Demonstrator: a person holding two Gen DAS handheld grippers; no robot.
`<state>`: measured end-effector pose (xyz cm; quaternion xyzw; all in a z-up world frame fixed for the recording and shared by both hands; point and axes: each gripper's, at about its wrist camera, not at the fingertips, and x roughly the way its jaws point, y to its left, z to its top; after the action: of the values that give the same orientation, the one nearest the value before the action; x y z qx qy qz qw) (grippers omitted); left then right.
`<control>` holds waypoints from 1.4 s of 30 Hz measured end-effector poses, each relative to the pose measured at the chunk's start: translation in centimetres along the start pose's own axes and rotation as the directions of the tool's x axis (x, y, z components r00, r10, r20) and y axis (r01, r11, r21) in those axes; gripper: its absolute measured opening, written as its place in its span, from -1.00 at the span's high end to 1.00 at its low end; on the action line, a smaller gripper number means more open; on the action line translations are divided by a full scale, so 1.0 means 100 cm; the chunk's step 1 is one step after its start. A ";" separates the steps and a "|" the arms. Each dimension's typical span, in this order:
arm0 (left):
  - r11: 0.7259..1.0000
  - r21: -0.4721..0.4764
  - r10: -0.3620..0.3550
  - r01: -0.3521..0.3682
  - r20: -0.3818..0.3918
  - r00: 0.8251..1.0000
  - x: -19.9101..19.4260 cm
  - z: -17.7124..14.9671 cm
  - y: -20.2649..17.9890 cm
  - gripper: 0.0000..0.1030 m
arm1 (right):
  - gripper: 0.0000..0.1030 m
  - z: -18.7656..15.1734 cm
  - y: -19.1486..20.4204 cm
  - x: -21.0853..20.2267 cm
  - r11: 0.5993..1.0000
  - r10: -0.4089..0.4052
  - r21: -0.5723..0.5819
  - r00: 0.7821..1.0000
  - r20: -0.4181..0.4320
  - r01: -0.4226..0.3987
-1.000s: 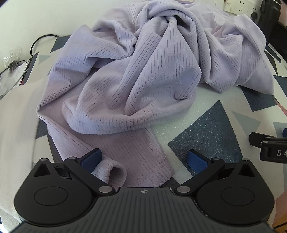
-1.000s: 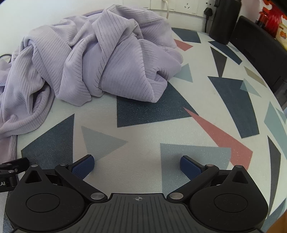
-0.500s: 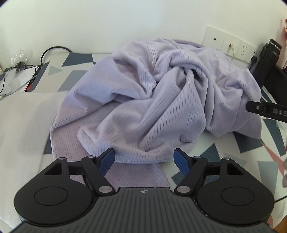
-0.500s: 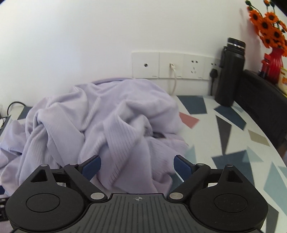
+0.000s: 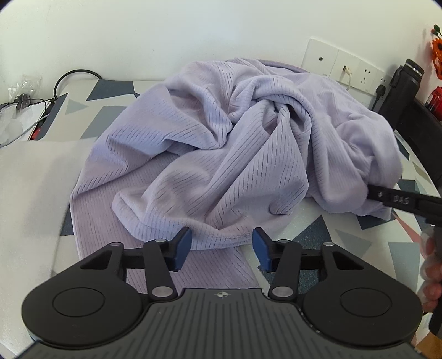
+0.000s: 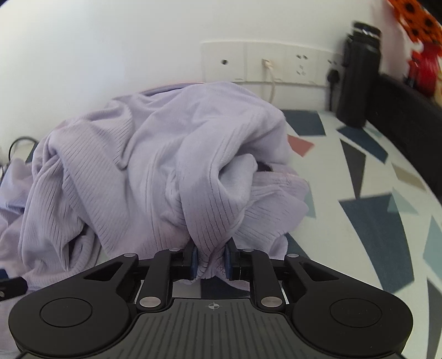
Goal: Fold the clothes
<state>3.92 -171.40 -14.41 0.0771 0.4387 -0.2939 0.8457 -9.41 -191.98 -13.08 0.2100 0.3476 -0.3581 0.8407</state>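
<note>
Garment: a lilac ribbed garment point(image 5: 221, 154) is seen crumpled in a heap on the patterned table point(image 6: 367, 221), close to the wall; a flat part of it is spread toward the left gripper
Left gripper: the left gripper point(image 5: 222, 250) is held over the flat lilac cloth, its jaws closing; the near fold of the heap is seen between and just beyond the blue pads point(image 5: 182, 248), which are not pressed on it
Right gripper: the right gripper point(image 6: 210, 261) is closing, and a bunch of ribbed cloth is pinched between its blue pads point(image 6: 194, 261) at the near edge of the heap
Things at the back: wall sockets point(image 6: 265, 62) with a white cable plugged in are seen behind the heap; a black bottle point(image 6: 359, 74) is stood at the right, next to a dark ledge
Things at the left: a pale grey cloth point(image 5: 30, 193) is laid beside the garment; black cables point(image 5: 71, 76) and a clear bag are seen further back
Seen only in the left view: the right gripper's black finger point(image 5: 397, 198) is seen touching the right side of the heap, with a hand point(image 5: 431, 270) blurred at the picture edge
Seen only in the right view: the pinch itself, and orange flowers point(image 6: 414, 19) in a red vase, blurred
In the way: the heap hides the table behind it in both views
</note>
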 end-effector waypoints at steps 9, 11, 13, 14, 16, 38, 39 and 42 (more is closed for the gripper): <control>0.998 0.047 -0.041 0.038 0.054 0.998 -0.001 0.006 -0.016 -0.09 | 0.74 -0.002 -0.040 -0.033 0.989 -0.062 0.139 0.998 0.015 0.059; 0.997 0.062 -0.050 0.046 0.067 0.997 0.000 0.009 -0.021 -0.18 | 0.75 -0.002 -0.047 -0.038 0.982 -0.076 0.176 0.997 0.016 0.072; 0.996 0.076 -0.062 0.056 0.080 0.995 0.001 0.013 -0.026 -0.21 | 0.75 -0.002 -0.054 -0.042 0.976 -0.087 0.200 0.996 0.017 0.082; 0.994 0.086 -0.068 0.061 0.086 0.994 0.002 0.016 -0.029 -0.22 | 0.75 -0.002 -0.057 -0.044 0.975 -0.093 0.207 0.995 0.018 0.087; 0.992 0.107 -0.080 0.069 0.098 0.992 0.003 0.021 -0.035 -0.25 | 0.76 -0.003 -0.059 -0.048 0.972 -0.109 0.211 0.994 0.027 0.101; 0.988 0.153 -0.022 0.025 -0.020 1.000 0.052 0.040 -0.046 0.59 | 0.73 -0.017 -0.063 -0.024 0.968 -0.113 0.218 0.992 -0.063 0.125; 0.989 0.148 -0.022 0.026 -0.024 0.999 0.052 0.040 -0.046 0.60 | 0.73 -0.017 -0.063 -0.023 0.968 -0.114 0.216 0.991 -0.065 0.125; 0.989 0.148 -0.010 0.014 -0.032 0.999 0.052 0.039 -0.049 0.60 | 0.72 -0.017 -0.062 -0.021 0.969 -0.117 0.210 0.991 -0.069 0.129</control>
<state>6.23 -179.12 -15.54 0.1418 0.4293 -0.3295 0.8289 -15.86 -194.07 -13.32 0.2874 0.3428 -0.4389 0.7792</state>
